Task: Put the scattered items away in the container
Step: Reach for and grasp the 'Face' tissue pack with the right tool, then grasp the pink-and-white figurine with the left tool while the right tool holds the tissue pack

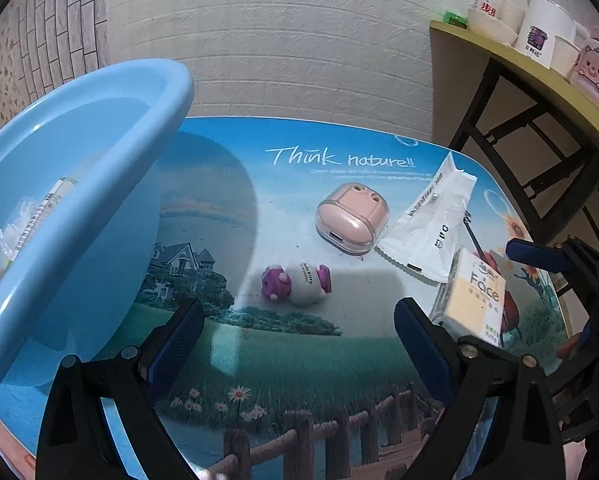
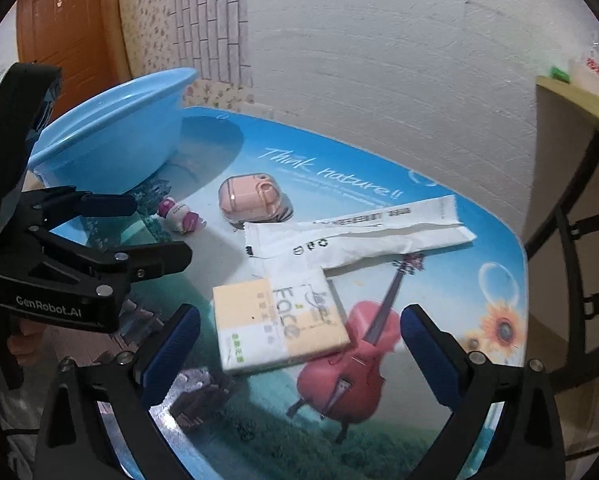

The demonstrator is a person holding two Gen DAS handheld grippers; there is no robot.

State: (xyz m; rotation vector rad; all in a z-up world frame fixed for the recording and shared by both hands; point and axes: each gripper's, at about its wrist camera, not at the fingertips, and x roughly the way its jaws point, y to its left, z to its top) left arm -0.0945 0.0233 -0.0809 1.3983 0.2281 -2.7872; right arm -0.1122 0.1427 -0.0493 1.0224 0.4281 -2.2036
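A light blue basin (image 1: 99,184) stands at the table's left and holds a clear-wrapped item (image 1: 27,220); it also shows in the right wrist view (image 2: 115,132). On the table lie a small white and purple toy (image 1: 297,280) (image 2: 179,216), a pink earbud case (image 1: 351,216) (image 2: 251,198), a white sachet (image 1: 435,216) (image 2: 359,236) and a yellow tissue pack (image 1: 473,300) (image 2: 279,324). My left gripper (image 1: 299,340) is open and empty, just short of the toy. My right gripper (image 2: 299,348) is open and empty, its jaws either side of the tissue pack.
The table (image 1: 299,380) carries a printed landscape with a red cello (image 2: 351,364). A yellow shelf (image 1: 539,76) at the right holds cups and bowls. A white brick wall (image 1: 279,40) stands behind. A brown door (image 2: 63,28) is at the far left.
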